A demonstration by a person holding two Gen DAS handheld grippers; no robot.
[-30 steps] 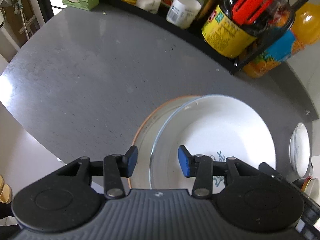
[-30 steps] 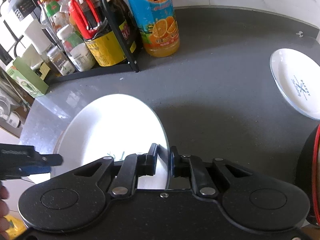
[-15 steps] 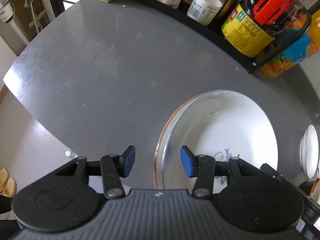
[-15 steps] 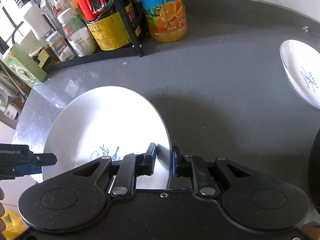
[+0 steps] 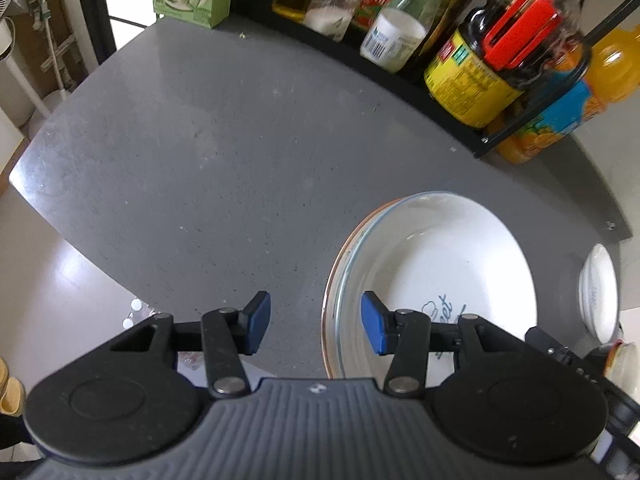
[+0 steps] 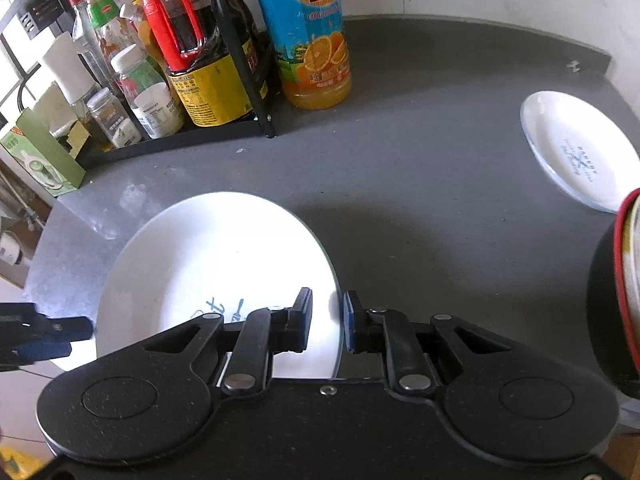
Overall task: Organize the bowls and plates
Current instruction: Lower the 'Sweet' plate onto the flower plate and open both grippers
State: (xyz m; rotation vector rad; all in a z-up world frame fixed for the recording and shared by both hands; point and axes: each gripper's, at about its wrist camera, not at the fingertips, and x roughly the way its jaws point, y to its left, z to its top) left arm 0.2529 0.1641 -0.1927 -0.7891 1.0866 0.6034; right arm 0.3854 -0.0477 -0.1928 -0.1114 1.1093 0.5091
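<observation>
- Two hand-held claws over a grey speckled tabletop (image 6: pixel 440 220), one seen from each wrist cam.
- R claw (image 6: pixel 326 322): blue pads drawn close together, pinching the near-right rim of a large white deep plate w/ blue print in its well (image 6: pixel 208 264). One pad lies inside the rim, the other outside.
- L claw (image 5: pixel 315 326): spread wide, gripping nothing. Its L pad is over bare tabletop and its R pad over the plate's interior; the plate's near-left rim passes btw. the two w/o touching either.
- Large plate: at the near edge of the tabletop, in front of the bottle rack. In the L view a thin orange-brown edge shows along its left side; cannot tell whether this is part of the plate or a second dish beneath. Whether the plate rests on the tabletop or is lifted is not clear.
- Small white plate w/ crossed grey lettering (image 6: pixel 576 148): flat on the tabletop far R, well apart from the large plate.
- Black wire rack (image 6: pixel 240 60) at the back holds jars and a dark sauce jug w/ red handle (image 6: pixel 192 52).
- Orange juice bottle w/ blue label (image 6: pixel 308 40) stands just beside the rack, on its R.
- Green carton (image 6: pixel 40 156) stands at the rack's L end.
</observation>
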